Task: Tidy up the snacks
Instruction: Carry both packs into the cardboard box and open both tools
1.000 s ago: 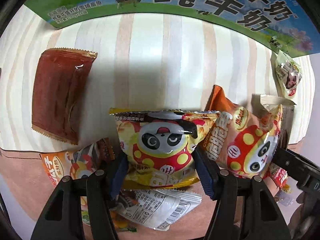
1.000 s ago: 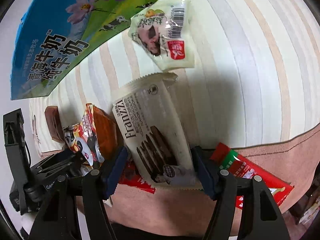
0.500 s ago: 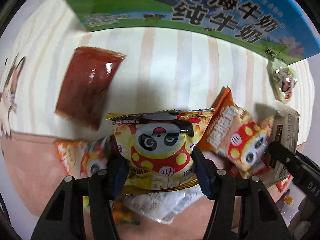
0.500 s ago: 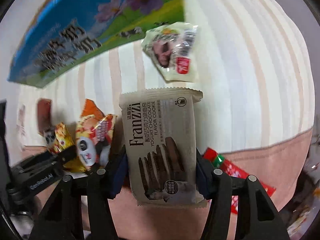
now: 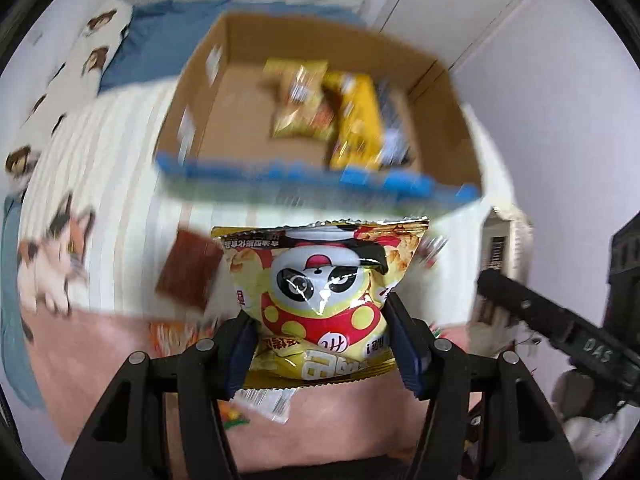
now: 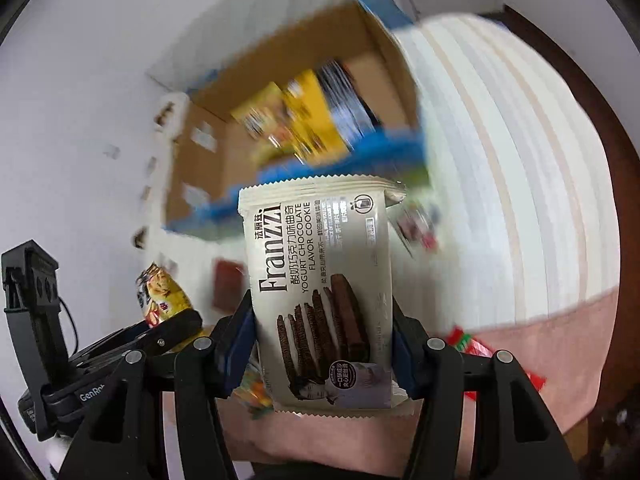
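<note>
Left gripper (image 5: 320, 344) clamped on panda snack bag (image 5: 326, 288); right gripper (image 6: 324, 344) clamped on Franzzi cookie pack (image 6: 320, 280), before open cardboard box (image 5: 224, 80).

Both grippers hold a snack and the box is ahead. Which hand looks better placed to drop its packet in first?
Left, marginally. The left gripper holds the panda snack bag squarely below the cardboard box; from the right gripper, holding the cookie packet, the box sits off-centre.

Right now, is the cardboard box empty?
No, the cardboard box already holds several snack packets, mostly yellow ones.
</note>
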Available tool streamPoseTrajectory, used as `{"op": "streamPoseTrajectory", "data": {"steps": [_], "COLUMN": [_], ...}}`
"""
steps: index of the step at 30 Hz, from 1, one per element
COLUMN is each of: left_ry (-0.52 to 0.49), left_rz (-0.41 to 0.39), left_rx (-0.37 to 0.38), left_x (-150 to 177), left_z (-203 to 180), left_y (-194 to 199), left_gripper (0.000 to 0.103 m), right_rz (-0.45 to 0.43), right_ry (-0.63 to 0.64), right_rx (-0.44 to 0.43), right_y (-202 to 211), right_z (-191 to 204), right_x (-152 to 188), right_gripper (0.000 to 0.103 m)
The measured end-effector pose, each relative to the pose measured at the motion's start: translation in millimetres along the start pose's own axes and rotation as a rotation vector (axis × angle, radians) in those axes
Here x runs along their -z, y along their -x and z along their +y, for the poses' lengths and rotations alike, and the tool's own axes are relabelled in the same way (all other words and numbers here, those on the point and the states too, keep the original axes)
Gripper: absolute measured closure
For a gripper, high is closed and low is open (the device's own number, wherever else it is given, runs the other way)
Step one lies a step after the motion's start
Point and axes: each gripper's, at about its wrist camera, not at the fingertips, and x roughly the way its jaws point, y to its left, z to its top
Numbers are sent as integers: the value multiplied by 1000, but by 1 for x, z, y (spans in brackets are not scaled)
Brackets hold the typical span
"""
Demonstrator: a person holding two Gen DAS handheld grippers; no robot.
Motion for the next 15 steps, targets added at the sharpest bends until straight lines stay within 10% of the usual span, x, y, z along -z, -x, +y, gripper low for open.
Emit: {"op": "streamPoseTrajectory", "data": {"steps": [15], "left_ry": [34], "left_rz": [108], "left_rx": [-141], "left_x": [-188], "left_z": [68], "left_y": [-76], "left_gripper": [45], "right_rz": [22], "right_ry": [30], "right_rx": [182], "right_y": [-108], "right_z": [38], "right_x": [-195], "right_gripper": [42]}}
